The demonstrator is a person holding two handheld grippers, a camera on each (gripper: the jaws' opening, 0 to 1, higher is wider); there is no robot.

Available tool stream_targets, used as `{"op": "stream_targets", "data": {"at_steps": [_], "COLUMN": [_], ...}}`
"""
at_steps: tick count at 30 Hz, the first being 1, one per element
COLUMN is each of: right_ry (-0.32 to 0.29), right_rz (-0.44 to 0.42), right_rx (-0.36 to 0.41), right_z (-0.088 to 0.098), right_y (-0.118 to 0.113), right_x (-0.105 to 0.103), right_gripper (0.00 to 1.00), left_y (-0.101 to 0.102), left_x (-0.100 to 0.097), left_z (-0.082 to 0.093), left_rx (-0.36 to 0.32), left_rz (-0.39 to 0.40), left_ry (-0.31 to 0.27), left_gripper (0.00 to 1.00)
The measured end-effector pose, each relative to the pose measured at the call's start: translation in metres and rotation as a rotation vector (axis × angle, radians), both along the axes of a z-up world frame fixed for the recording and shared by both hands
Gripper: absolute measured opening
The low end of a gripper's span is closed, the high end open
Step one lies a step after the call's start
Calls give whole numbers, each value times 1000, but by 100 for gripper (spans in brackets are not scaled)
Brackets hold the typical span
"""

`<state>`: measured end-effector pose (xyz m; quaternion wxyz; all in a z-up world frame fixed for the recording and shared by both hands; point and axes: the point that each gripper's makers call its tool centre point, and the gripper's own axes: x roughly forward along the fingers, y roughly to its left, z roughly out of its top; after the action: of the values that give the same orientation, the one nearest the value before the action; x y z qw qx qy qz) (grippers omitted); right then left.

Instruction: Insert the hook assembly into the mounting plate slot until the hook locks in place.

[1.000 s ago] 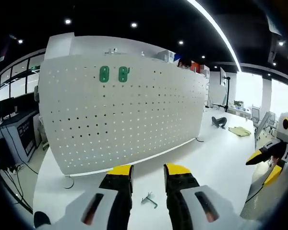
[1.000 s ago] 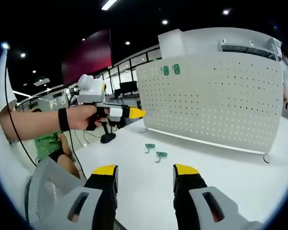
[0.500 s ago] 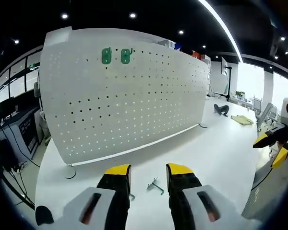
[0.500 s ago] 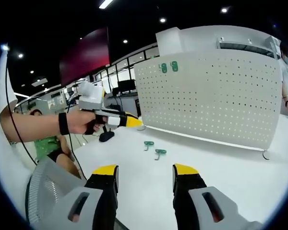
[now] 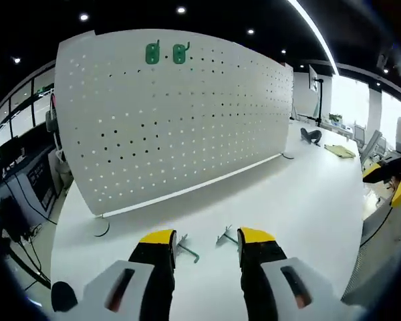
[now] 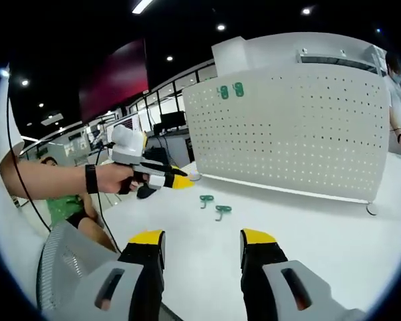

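on the white table (image 5: 301, 194), the left gripper (image 5: 206, 239) has its jaws spread and empty, with two green hooks just past the tips: one hook (image 5: 186, 250) at 11 o'clock by the left tip, the other hook (image 5: 226, 236) beside the right tip. beyond them, at 12 o'clock, the white pegboard (image 5: 187, 114) stands upright, two mounted green hooks (image 5: 166, 53) near its top edge. bare tabletop runs to 3 o'clock. in the right gripper view, the right gripper (image 6: 202, 239) is spread and empty, well back from both hooks; a hand (image 6: 113, 178) at 9 o'clock holds the left gripper there.
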<state>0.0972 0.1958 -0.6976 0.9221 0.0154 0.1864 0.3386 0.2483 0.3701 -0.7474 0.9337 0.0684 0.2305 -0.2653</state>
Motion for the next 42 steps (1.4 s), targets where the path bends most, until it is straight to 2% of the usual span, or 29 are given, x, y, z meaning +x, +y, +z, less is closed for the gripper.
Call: {"op": "stream_targets", "data": {"at_steps": [2, 6, 11, 14, 16, 18, 19, 21, 25, 27, 29, 33, 34, 35, 42], "right_ry": [0, 8, 4, 7, 13, 12, 13, 12, 15, 15, 13, 19, 19, 20, 35], "right_rz": [-4, -9, -21, -24, -20, -19, -18, -19, -11, -12, -17, -15, -15, -16, -9], "right_rx": [5, 8, 22, 28, 27, 25, 26, 27, 22, 20, 22, 15, 19, 28, 31], "right_z": [1, 0, 1, 0, -1, -2, -2, -1, -1, -1, 0, -2, -2, -2, -7], "right_y": [-1, -2, -4, -3, -1, -1, -1, -1, -1, -3, -4, -5, -4, -3, 2], "right_x": [0, -1, -3, -3, -4, -5, -5, -4, -4, -4, -4, -4, -4, -4, -6], "right_gripper": [45, 45, 45, 45, 45, 45, 45, 45, 44, 44, 44, 44, 44, 44, 44], "left_y": [1, 5, 9, 14, 21, 21, 23, 26, 27, 26, 29, 27, 26, 28, 30], "left_x": [-1, -4, -6, -4, -4, -3, -3, -3, -3, -3, -1, 0, -1, 2, 13], "left_z": [-4, -12, -25, -31, -35, -34, -37, -39, -47, -46, -51, -53, -55, -57, -59], "left_rx": [16, 4, 26, 13, 41, 10, 22, 55, 45, 28, 48, -4, -30, -39, -6], "left_rz": [-3, 20, 35, 63, 83, 82, 81, 76, 69, 61, 58, 68, 81, 96, 95], "left_ry": [10, 43, 56, 63, 71, 66, 76, 73, 102, 94, 113, 144, 178, 187, 172], "left_gripper": [42, 46, 50, 59, 57, 60, 60, 59, 59, 60, 57, 50, 48, 47, 44]}}
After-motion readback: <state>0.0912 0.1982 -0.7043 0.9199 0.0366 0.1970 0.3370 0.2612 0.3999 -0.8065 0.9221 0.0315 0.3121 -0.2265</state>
